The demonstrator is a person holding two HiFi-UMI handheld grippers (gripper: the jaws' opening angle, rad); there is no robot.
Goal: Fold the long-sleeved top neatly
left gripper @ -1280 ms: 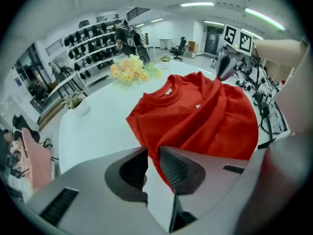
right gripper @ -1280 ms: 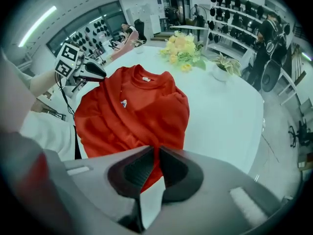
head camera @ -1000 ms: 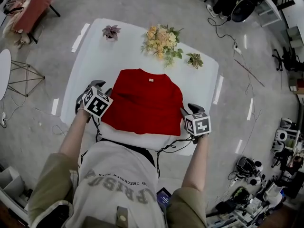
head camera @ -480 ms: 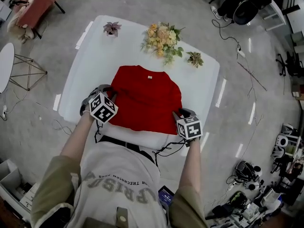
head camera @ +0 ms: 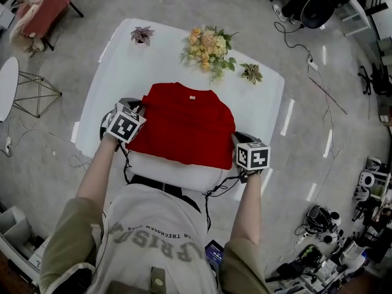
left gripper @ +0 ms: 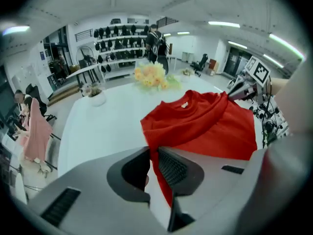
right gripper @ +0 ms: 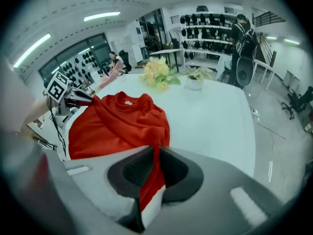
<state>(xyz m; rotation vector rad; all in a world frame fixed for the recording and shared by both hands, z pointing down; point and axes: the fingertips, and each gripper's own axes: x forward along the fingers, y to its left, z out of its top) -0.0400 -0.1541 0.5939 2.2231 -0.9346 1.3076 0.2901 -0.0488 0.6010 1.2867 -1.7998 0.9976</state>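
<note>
Red long-sleeved top [head camera: 184,127] of soft matte knit lies collar away from the person in the middle of the glossy white round-cornered desk [head camera: 122,54], its sleeves already tucked out of sight so that it reads as a rough rectangle. What has changed within the last half second is the grip. The jaws of both grippers have just been closing, and each pair is now pinched on a thin ridge of red cloth. The left gripper [left gripper: 153,155] has shifted a little farther up the garment's edge and holds it at about nine o'clock from the top's centre. The right gripper [right gripper: 156,160] holds the near corner at about four o'clock. The cloth rises in a taut pleat between the dark, ribbed jaw pads, while the rest of it is rumpled in loose diagonal creases below the ribbed round collar and its small pale label. With both edges secured, the next fold looks ready to begin, though the uneven grip positions could skew it. A bouquet of yellow and cream flowers [head camera: 207,49] stands at twelve o'clock, well apart from the cloth.
</note>
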